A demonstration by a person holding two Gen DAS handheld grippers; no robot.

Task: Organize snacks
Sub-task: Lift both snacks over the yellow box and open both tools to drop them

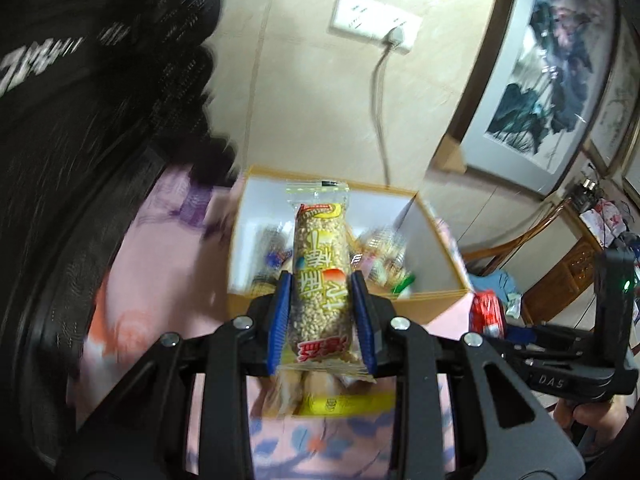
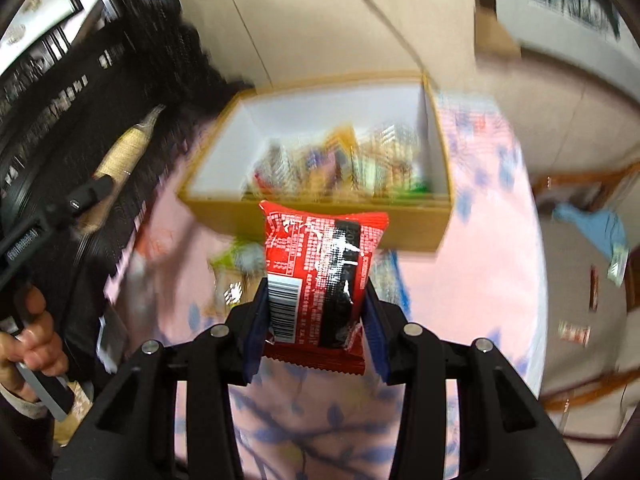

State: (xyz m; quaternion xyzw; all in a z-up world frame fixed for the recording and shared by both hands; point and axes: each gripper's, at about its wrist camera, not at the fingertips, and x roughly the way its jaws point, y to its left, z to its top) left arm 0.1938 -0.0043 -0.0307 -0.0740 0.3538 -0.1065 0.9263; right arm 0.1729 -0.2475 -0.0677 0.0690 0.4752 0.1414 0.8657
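Observation:
My left gripper point(image 1: 322, 312) is shut on a long puffed-rice bar in a clear yellow wrapper point(image 1: 320, 272), held just before a cardboard box point(image 1: 440, 304) with white inner walls that holds several snack packs. My right gripper point(image 2: 316, 320) is shut on a red snack packet with a barcode point(image 2: 320, 272), held above the pink floral cloth in front of the same box point(image 2: 408, 232). The right gripper with its red packet point(image 1: 486, 314) shows at the right of the left wrist view. The left gripper with the rice bar point(image 2: 124, 152) shows at the left of the right wrist view.
A pink floral tablecloth point(image 2: 480, 272) covers the round table. Loose snack packs point(image 2: 236, 264) lie in front of the box, and one yellow pack point(image 1: 344, 404) lies under my left gripper. A dark ridged object point(image 1: 80, 120) stands at the left. Small packets point(image 2: 574, 334) lie on the floor.

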